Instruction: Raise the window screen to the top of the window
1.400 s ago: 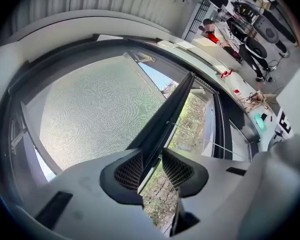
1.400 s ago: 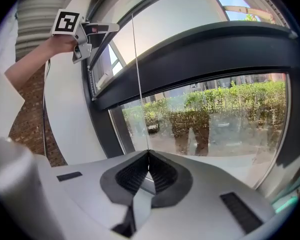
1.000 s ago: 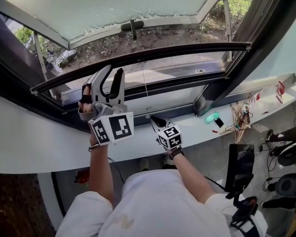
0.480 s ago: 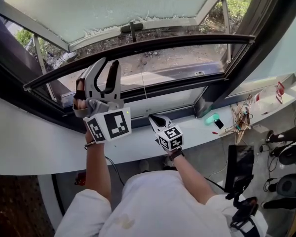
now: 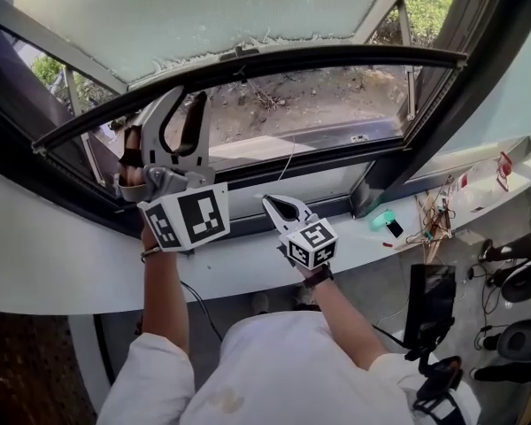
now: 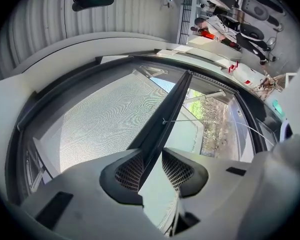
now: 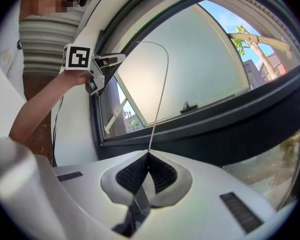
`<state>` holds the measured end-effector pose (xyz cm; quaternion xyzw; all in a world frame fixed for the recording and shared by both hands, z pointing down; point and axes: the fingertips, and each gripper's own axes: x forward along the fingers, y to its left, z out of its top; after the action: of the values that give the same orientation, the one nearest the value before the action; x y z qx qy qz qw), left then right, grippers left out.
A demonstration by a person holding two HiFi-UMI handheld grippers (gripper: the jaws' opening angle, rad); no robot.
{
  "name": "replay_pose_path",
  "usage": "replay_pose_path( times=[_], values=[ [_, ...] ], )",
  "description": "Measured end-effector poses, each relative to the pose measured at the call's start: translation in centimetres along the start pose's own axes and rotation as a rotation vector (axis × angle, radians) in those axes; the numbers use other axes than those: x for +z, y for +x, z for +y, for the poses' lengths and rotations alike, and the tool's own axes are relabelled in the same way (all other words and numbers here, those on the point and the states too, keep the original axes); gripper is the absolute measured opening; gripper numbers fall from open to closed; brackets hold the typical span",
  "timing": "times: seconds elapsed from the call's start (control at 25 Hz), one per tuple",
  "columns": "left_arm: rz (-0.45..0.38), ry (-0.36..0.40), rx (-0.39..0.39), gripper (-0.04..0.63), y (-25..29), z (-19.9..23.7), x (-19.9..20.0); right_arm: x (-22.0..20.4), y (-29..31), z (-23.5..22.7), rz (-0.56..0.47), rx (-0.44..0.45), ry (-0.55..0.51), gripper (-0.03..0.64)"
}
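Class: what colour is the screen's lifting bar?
Black; the screen bar shows best in the head view.

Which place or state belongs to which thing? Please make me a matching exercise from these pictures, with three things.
Things:
1. long dark bar of the window screen
2. thin white cord
3. small turquoise object

Places or states:
A. lying on the white window sill, at the right
B. pinched in the shut right hand-held gripper
C. between the open jaws of the left hand-held gripper

Pairs: 1-C, 2-B, 3-A.
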<state>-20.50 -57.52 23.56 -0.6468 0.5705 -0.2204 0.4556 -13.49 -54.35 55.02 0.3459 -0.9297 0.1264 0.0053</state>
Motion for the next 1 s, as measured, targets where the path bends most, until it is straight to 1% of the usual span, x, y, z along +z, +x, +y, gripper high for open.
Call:
replay_pose_path(
  times=[0.24,0.32,0.4,0.44,0.56,0.64,0.8,1.0],
  values=[
    [-0.016,0.025,0.052,0.114,0.3,2.3,1.3,4.5,0.1,1.8,-0.071,0.046,-0.021,0.003],
    [-0.018,0.051,0.070,0.114,0.8,3.5,1.7,5.6,0.1,2.1,-0.090,0.058,-0.036,0.003],
    [-0.024,0.082,0.093,0.088,1.3,4.8,2.3,6.5,0.1,2.2,-0.100,0.057,-0.065,0.003],
    [-0.029,0.092,0.103,0.087,1.4,5.4,2.6,6.9,0.0,2.1,-0.106,0.056,-0.066,0.003],
    [-0.030,0.112,0.101,0.074,1.8,6.6,3.2,8.4,-0.2,1.8,-0.134,0.057,-0.028,0.003],
    [-0.027,0.133,0.097,0.070,1.9,7.0,3.4,10.0,-0.3,2.0,-0.154,0.061,-0.026,0.003],
    [-0.030,0.157,0.117,0.064,2.0,7.6,3.9,12.6,-0.6,3.0,-0.191,0.080,-0.060,0.003],
    [-0.020,0.190,0.146,0.061,2.2,8.7,4.6,14.2,-0.5,4.1,-0.222,0.097,-0.103,0.003]
  ],
)
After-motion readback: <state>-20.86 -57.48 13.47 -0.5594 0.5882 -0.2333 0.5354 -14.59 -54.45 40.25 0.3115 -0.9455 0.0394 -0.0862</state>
